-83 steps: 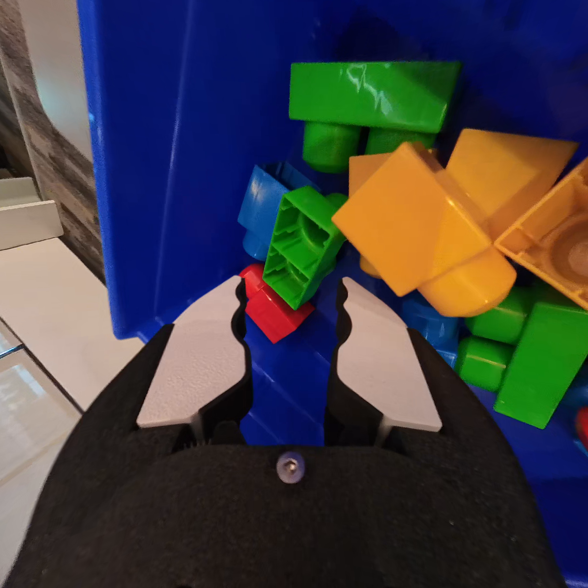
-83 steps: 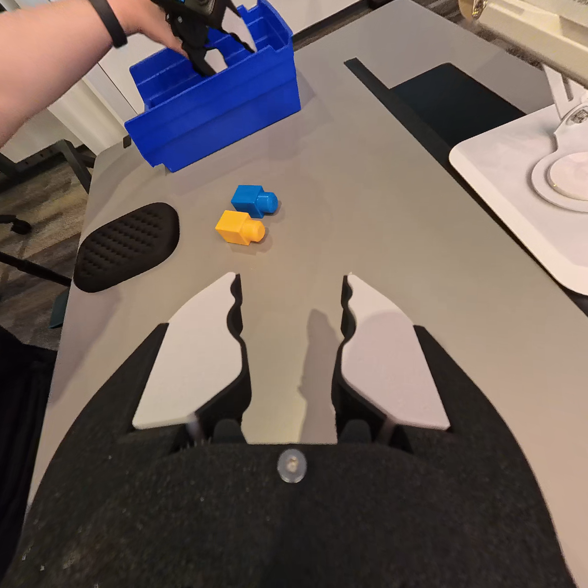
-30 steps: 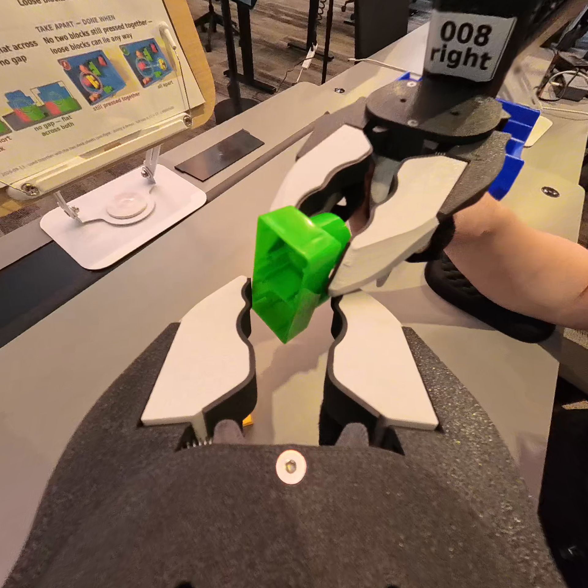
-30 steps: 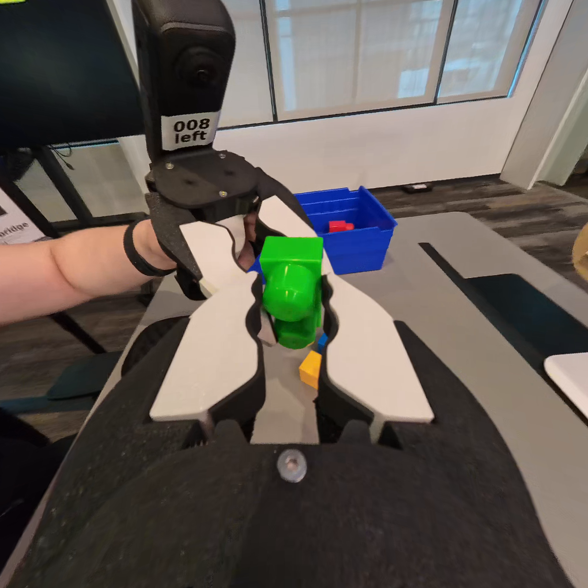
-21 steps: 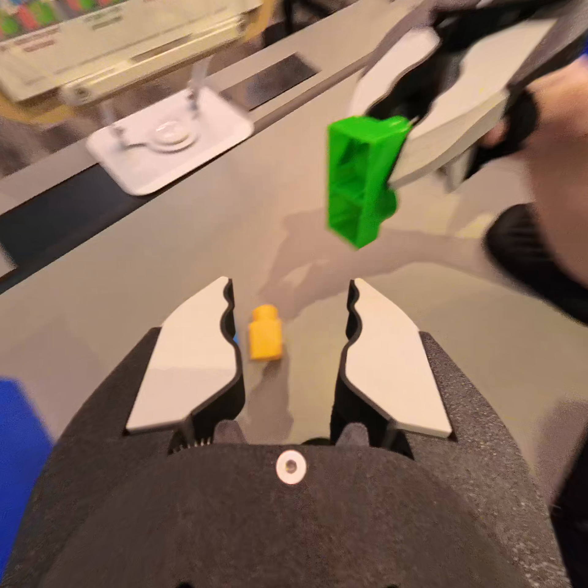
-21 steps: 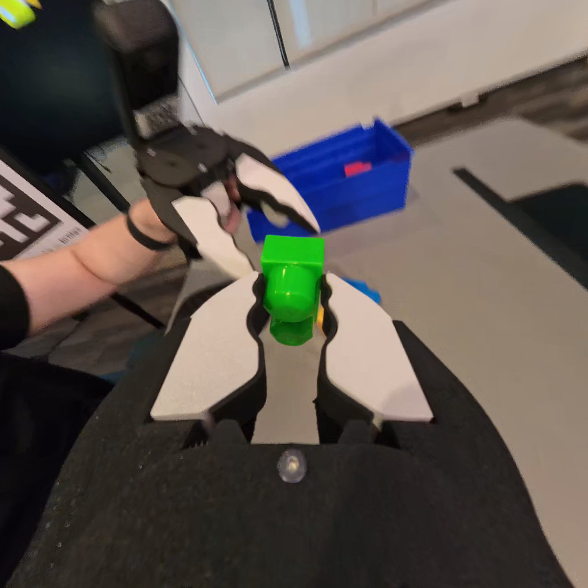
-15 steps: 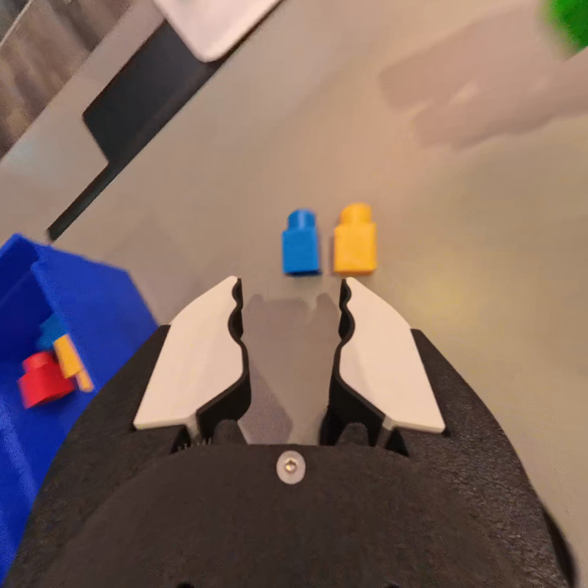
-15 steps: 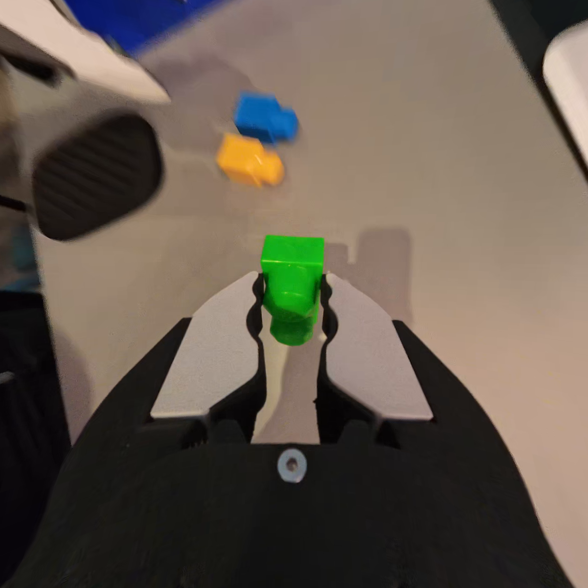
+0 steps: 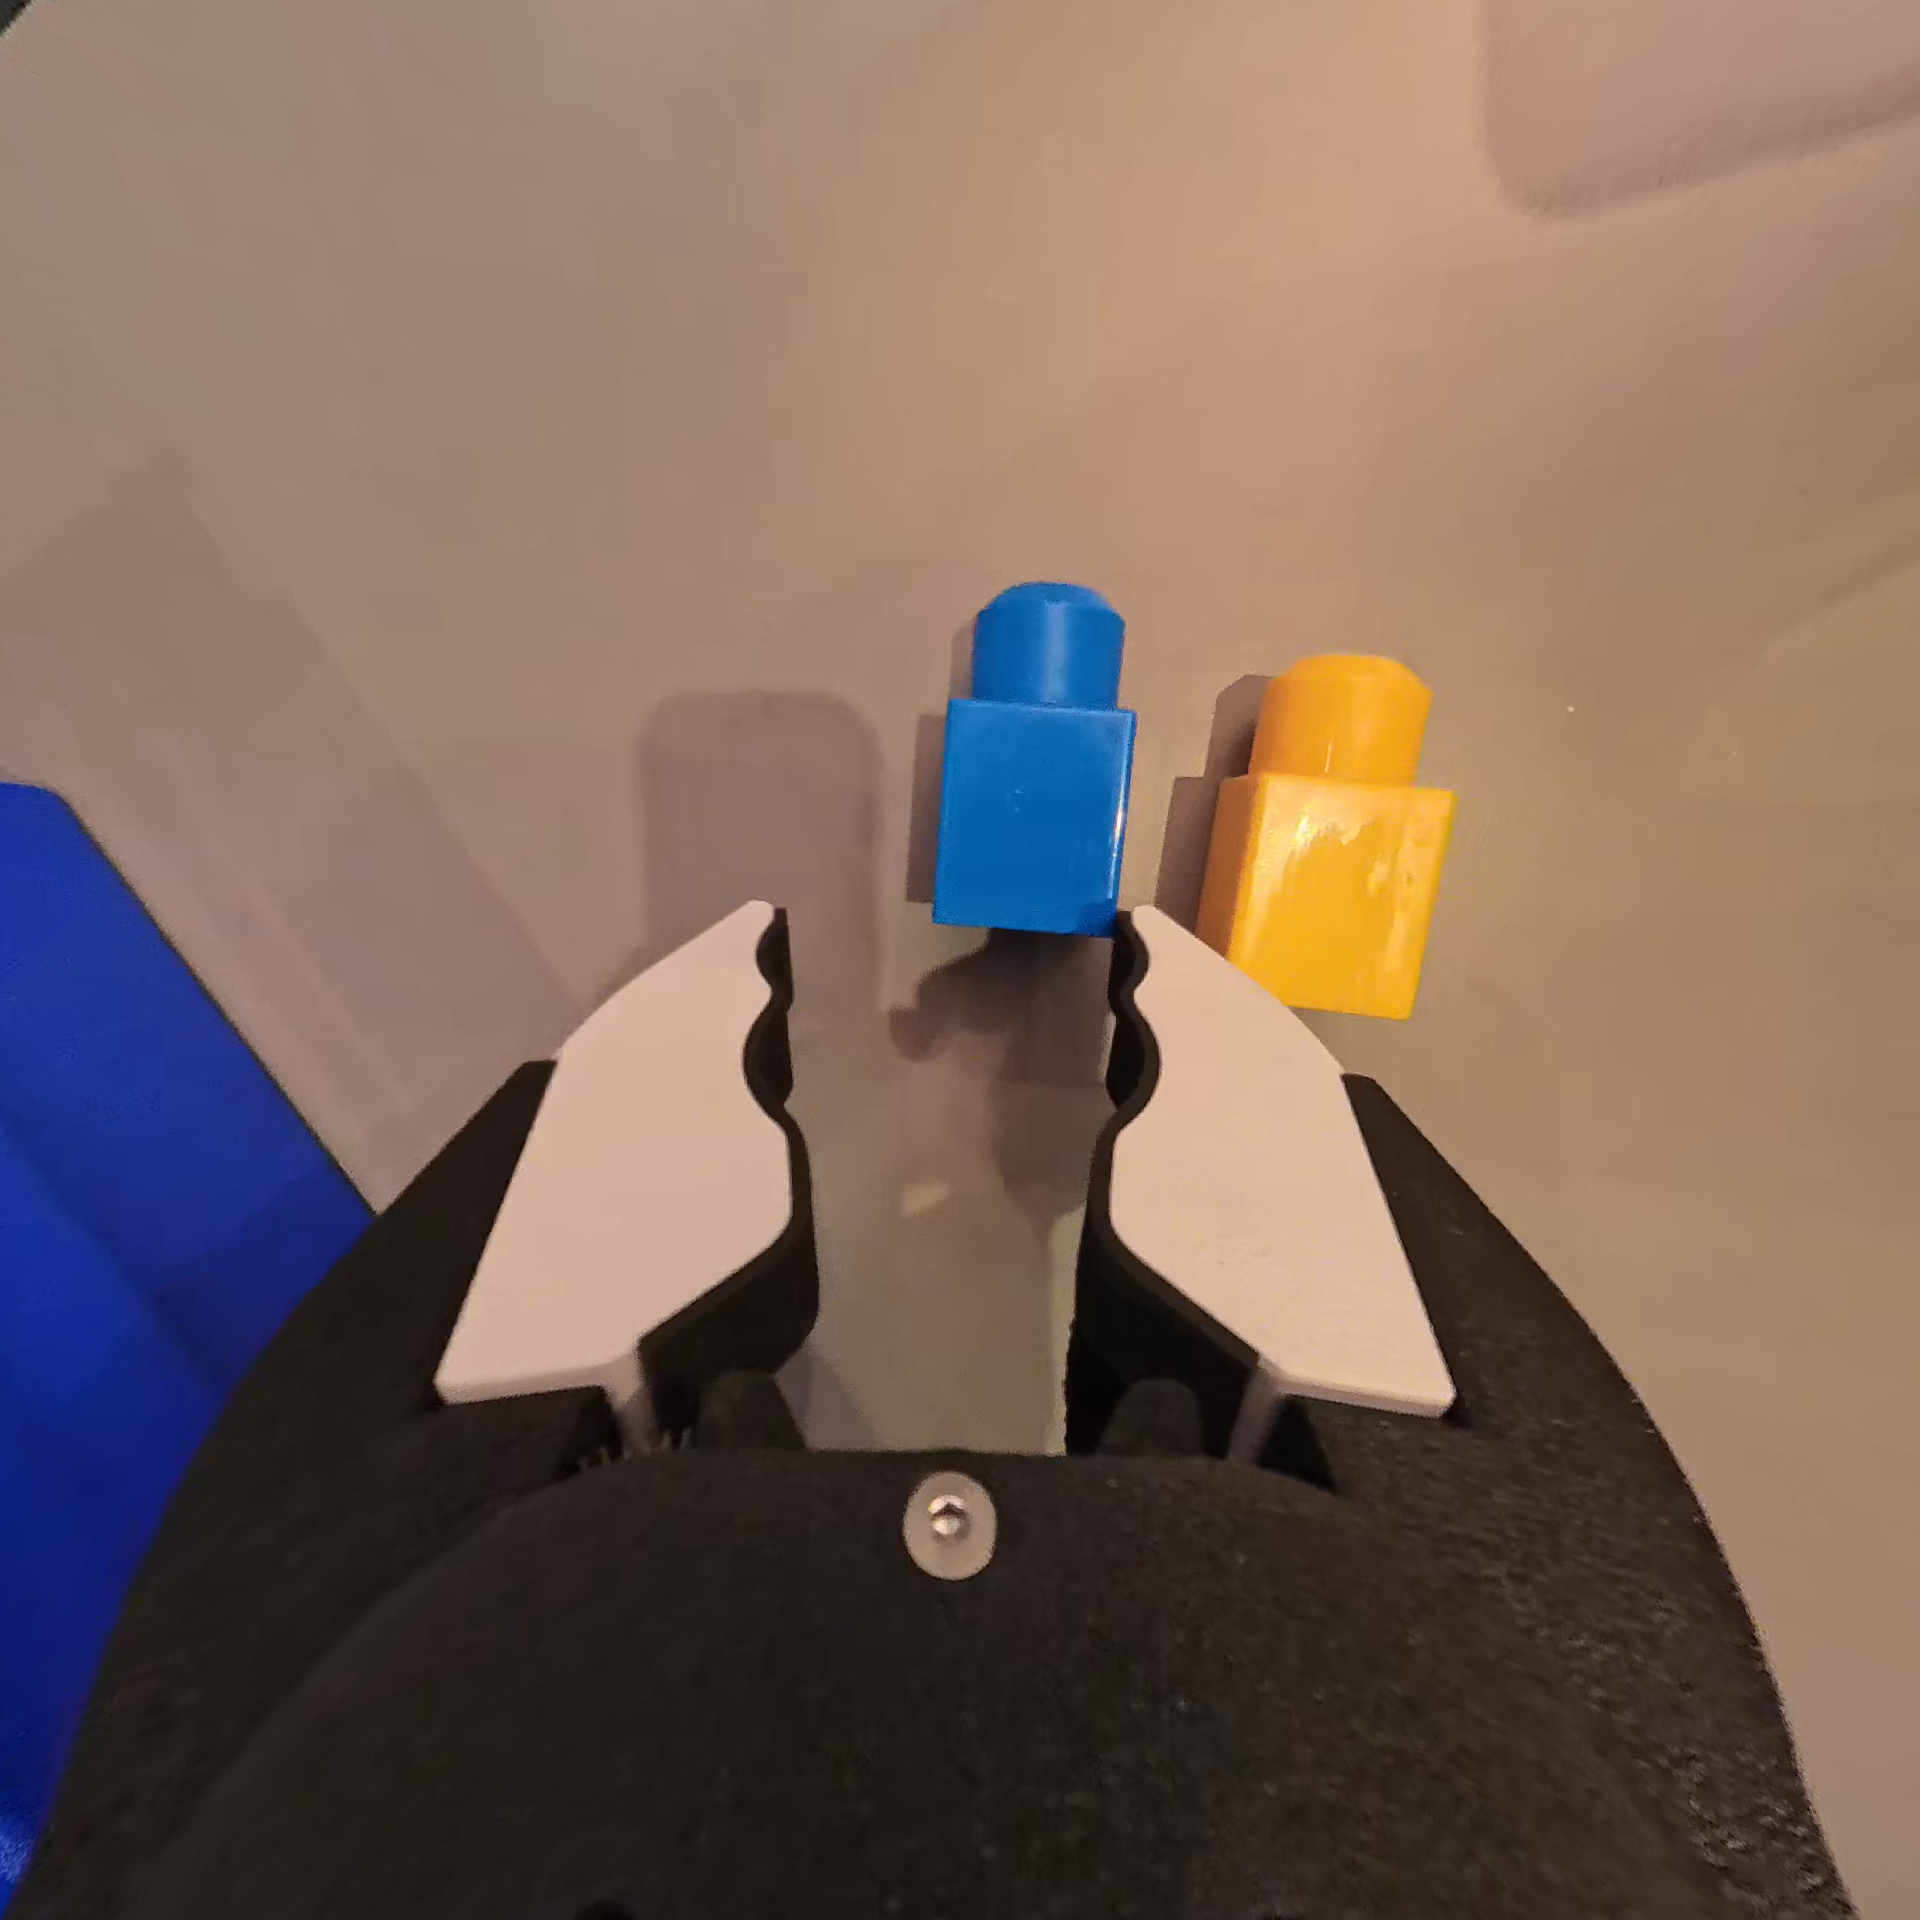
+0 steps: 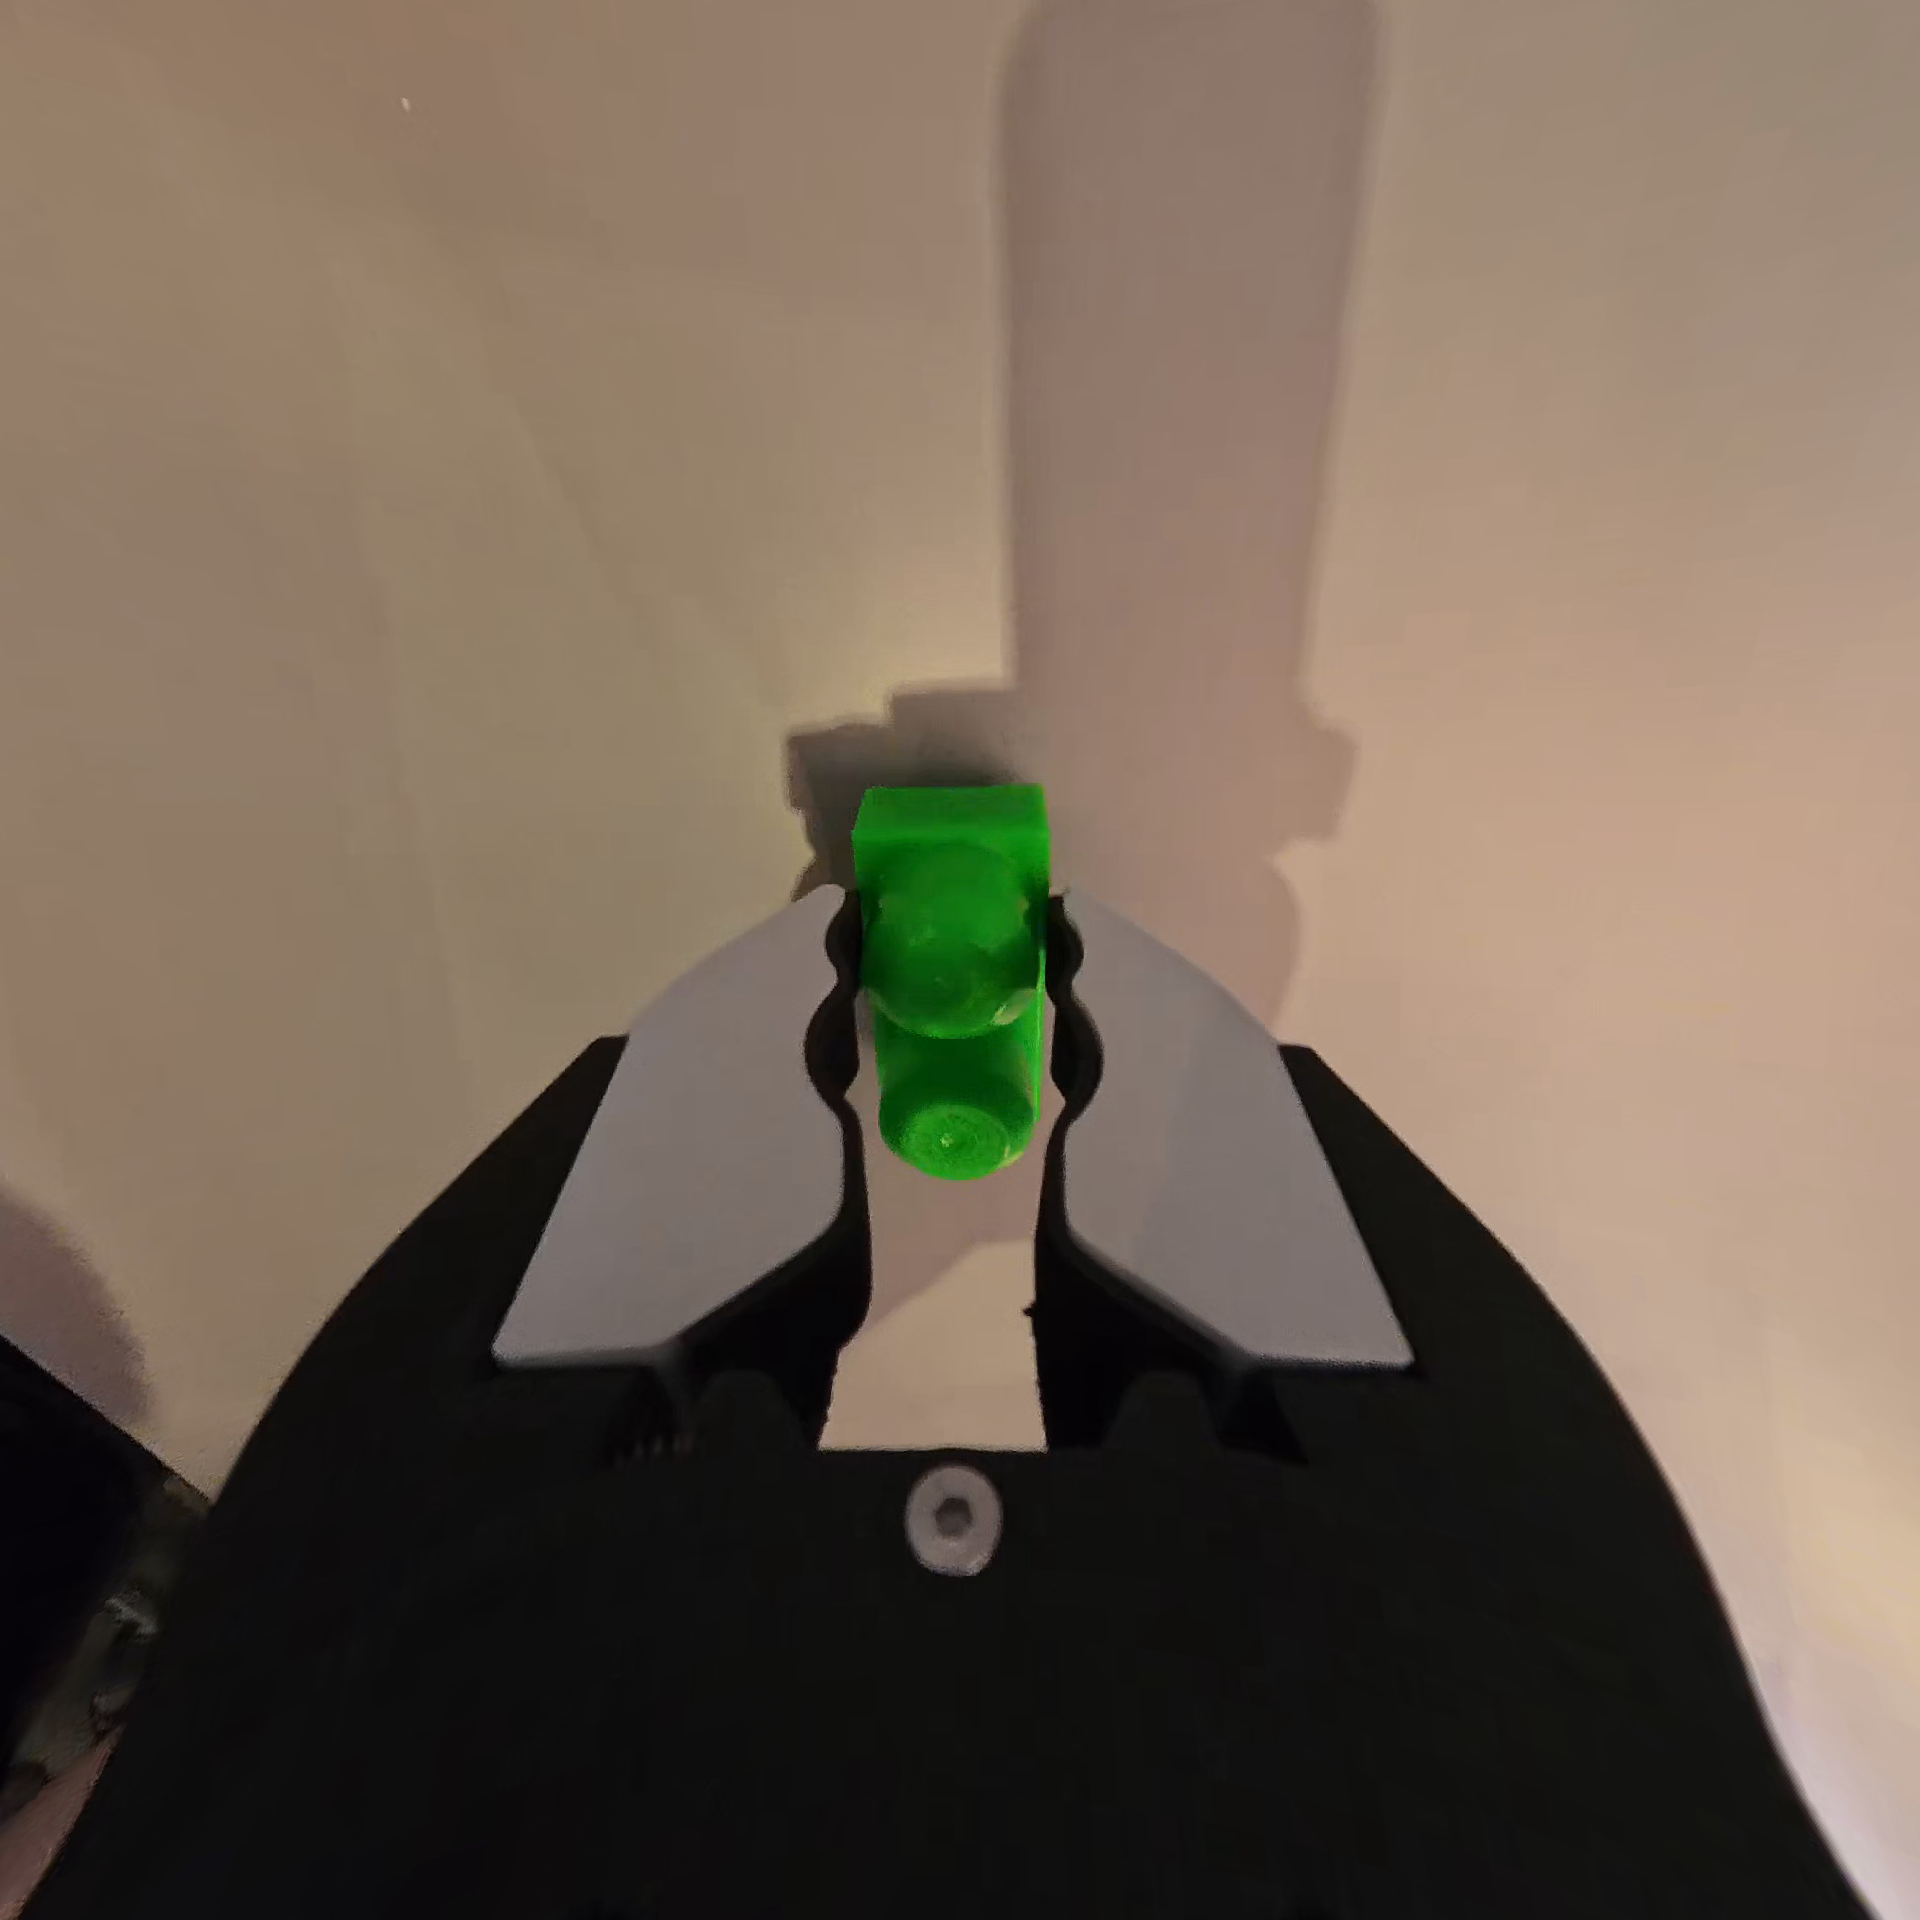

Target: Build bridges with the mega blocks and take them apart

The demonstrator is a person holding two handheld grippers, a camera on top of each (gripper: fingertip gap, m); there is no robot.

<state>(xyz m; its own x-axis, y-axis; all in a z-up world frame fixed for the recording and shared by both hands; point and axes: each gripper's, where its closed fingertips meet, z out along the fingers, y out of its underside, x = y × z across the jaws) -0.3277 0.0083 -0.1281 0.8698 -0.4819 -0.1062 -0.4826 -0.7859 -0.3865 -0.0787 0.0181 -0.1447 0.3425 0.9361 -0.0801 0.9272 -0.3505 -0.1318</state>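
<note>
A: Left gripper — state noted?

B: Fingers spread wide, nothing held. It is poised low over the grey desk. A blue block lies on its side just beyond the fingertips, stud pointing away; a yellow block lies just right of it, same way round, a narrow gap between them. A blue bin is seen at the near left edge.

A: Right gripper?

B: Fingers closed onto a green block, its two studs turned toward the camera. It is held close above the desk; contact cannot be judged.
</note>
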